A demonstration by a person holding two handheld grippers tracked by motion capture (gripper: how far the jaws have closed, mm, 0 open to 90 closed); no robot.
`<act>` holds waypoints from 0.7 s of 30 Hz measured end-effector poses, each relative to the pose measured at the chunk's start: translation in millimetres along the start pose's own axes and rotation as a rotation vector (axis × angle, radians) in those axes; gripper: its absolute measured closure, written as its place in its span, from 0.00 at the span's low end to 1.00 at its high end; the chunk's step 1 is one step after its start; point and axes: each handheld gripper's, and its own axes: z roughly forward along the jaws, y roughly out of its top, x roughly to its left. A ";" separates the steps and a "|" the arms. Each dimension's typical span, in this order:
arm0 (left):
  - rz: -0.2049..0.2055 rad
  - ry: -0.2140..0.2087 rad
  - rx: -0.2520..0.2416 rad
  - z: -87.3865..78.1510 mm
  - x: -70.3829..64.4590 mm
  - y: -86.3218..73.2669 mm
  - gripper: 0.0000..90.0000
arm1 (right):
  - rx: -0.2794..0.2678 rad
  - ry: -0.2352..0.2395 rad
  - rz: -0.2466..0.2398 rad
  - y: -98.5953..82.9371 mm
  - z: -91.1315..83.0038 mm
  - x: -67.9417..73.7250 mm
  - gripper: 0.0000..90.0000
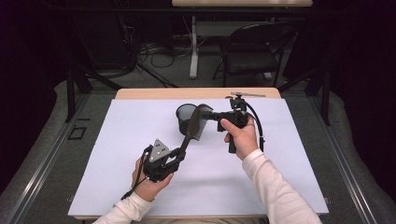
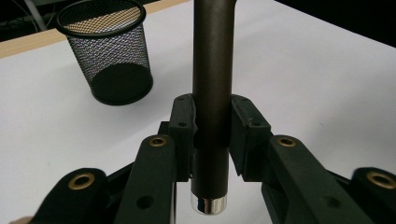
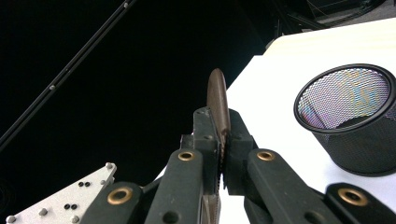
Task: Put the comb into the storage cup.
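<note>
High view: the comb (image 1: 193, 125) hangs above the desk (image 1: 116, 140) beside the mesh cup (image 1: 186, 116). Left gripper view: jaws clamped on its handle. Right gripper view: jaws clamped on its toothed end; opposed pulling could bend it.

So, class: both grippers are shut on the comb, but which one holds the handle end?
The left gripper, nearer the person, clamps the comb by its round handle; the right gripper pinches the toothed head beside the mesh cup.
</note>
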 end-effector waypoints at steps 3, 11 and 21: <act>-0.003 0.000 -0.001 0.0 0.3 0.1 0.80 | -0.004 0.000 -0.002 -0.2 0.1 -0.1 0.97; -0.015 -0.007 -0.004 -0.3 2.8 0.0 0.76 | -0.011 0.003 -0.001 -0.3 0.2 0.6 0.97; -0.036 -0.014 -0.004 -0.6 7.3 0.7 0.65 | -0.022 -0.004 -0.001 1.1 -1.4 0.4 0.97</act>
